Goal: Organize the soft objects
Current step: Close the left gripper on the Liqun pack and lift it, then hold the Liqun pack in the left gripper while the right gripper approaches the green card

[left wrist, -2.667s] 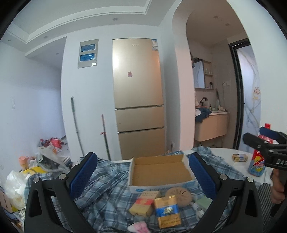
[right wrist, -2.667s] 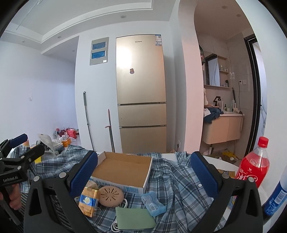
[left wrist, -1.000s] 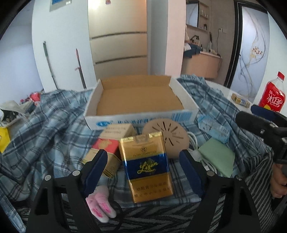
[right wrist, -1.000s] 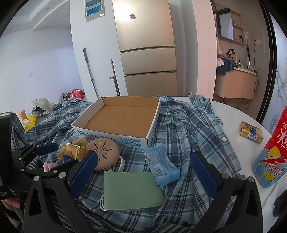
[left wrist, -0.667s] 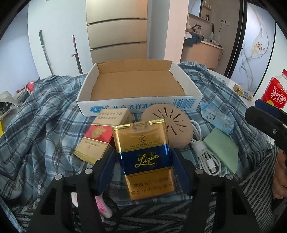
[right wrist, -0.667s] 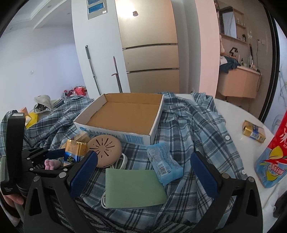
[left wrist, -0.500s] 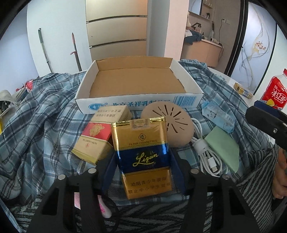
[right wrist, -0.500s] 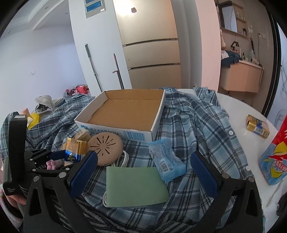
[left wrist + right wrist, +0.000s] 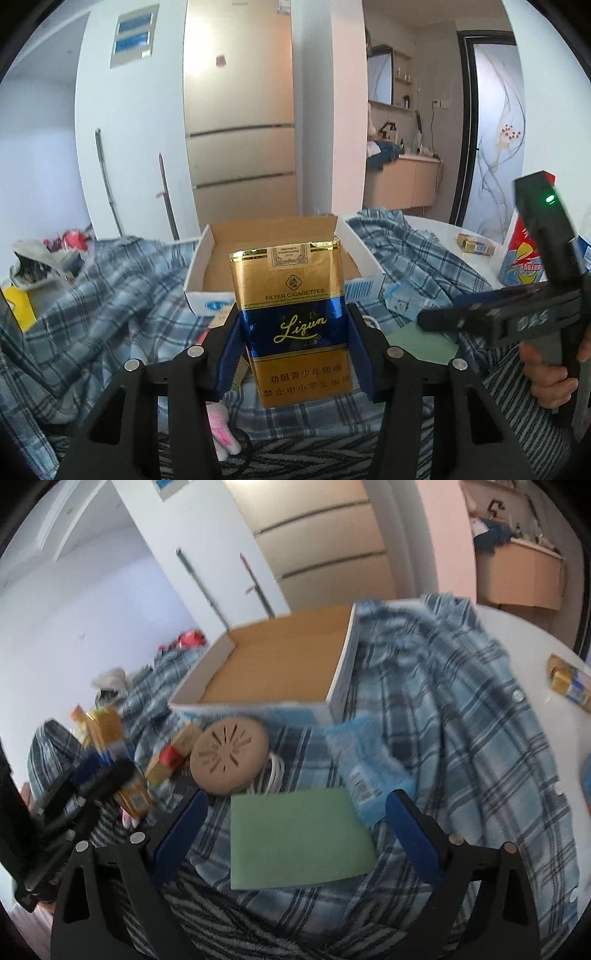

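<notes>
Between the blue pads of your left gripper (image 9: 293, 343) sits the gold and blue cigarette pack (image 9: 291, 325). The pads press on both its sides, so the gripper is closed tight on it. You hold the pack upright, lifted above the plaid shirt (image 9: 110, 295), and it stands in front of the open cardboard box (image 9: 273, 229).

Your right gripper (image 9: 295, 823) is wide open and holds nothing. The flat green pad (image 9: 299, 845) lies between its two fingers, low on the plaid shirt, and you cannot tell if the fingers touch it. A blue tissue pack (image 9: 369, 768) lies just beside the green pad, by the right finger. A round tan disc (image 9: 229, 753) lies near the left finger, touching a white cable (image 9: 271, 771). The box sits farther off, behind these things. A small pink soft toy (image 9: 221, 430) lies low by your left gripper.
</notes>
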`<state>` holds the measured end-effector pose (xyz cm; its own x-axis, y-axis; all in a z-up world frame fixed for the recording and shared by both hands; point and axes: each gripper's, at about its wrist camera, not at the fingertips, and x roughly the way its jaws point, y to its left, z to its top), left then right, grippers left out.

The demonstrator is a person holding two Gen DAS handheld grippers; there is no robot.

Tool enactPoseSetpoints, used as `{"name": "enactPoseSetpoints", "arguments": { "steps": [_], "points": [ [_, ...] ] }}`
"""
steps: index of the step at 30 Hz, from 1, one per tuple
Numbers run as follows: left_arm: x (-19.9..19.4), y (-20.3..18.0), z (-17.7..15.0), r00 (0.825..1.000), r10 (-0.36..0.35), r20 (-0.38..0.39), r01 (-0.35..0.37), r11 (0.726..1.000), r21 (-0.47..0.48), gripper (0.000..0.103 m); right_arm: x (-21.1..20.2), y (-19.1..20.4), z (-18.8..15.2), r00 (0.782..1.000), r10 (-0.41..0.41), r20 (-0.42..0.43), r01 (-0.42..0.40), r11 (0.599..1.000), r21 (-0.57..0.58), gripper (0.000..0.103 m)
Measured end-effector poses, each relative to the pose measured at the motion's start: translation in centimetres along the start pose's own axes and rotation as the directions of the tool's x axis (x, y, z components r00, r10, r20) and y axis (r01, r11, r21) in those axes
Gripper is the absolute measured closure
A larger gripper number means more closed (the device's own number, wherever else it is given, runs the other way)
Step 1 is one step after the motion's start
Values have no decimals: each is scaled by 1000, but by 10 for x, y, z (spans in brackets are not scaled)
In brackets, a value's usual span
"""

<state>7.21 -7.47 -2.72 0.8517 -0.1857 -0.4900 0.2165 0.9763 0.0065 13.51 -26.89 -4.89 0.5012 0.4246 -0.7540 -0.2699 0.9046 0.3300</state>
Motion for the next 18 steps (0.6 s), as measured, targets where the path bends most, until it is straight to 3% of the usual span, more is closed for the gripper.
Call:
{"name": "enactPoseSetpoints", "arguments": {
  "steps": [6, 18],
  "points": [
    [-2, -1, 1, 1000, -1, 6, 1, 1000, 6, 48, 16, 8, -5, 997, -26, -77, 23, 999, -45, 6],
    [0, -6, -2, 1000, -2, -12, 2, 1000, 18, 48, 38, 0, -7, 985, -29, -168, 28, 1000, -9, 6]
  ]
}}
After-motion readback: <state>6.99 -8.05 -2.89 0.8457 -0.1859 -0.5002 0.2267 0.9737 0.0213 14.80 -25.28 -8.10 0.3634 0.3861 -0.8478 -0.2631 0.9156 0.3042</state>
